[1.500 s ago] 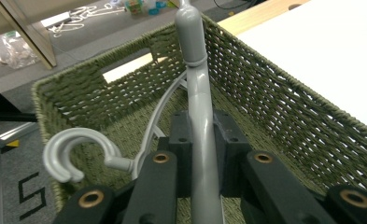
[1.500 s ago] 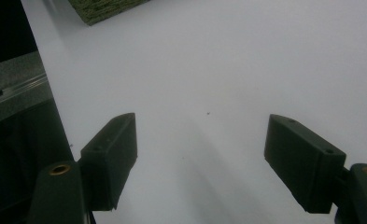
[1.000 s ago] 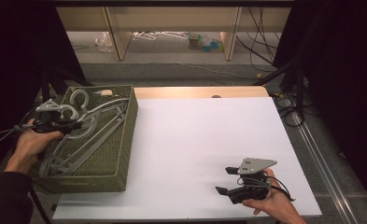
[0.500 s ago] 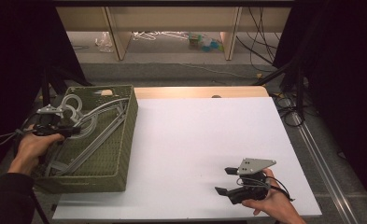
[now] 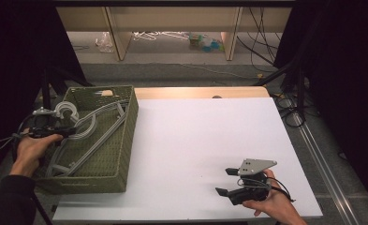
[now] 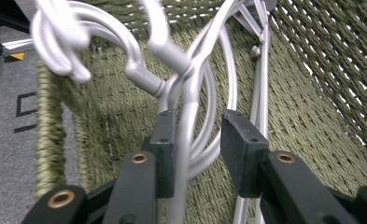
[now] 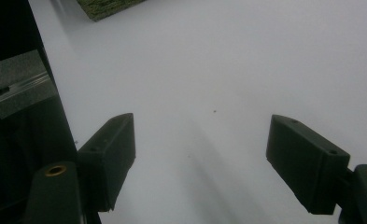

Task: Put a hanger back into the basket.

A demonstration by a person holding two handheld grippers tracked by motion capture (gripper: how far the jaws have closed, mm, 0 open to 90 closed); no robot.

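Evidently the left tongs [image 6: 197, 140] sit at the necks of the silver hangers [image 5: 90, 136], which lie stacked in the green woven basket [image 5: 125, 145] at the left edge of the counter [image 5: 209, 140]. Their jaws have just been opening: one hanger's neck runs up between them, against one pad [image 6: 165, 140] and clear of the other, so the grip looks released, probably to leave the hanger lying with the rest. The right tongs [image 5: 235, 182] rest low over bare counter near its front edge, jaws wide apart and holding nothing, likely waiting their turn
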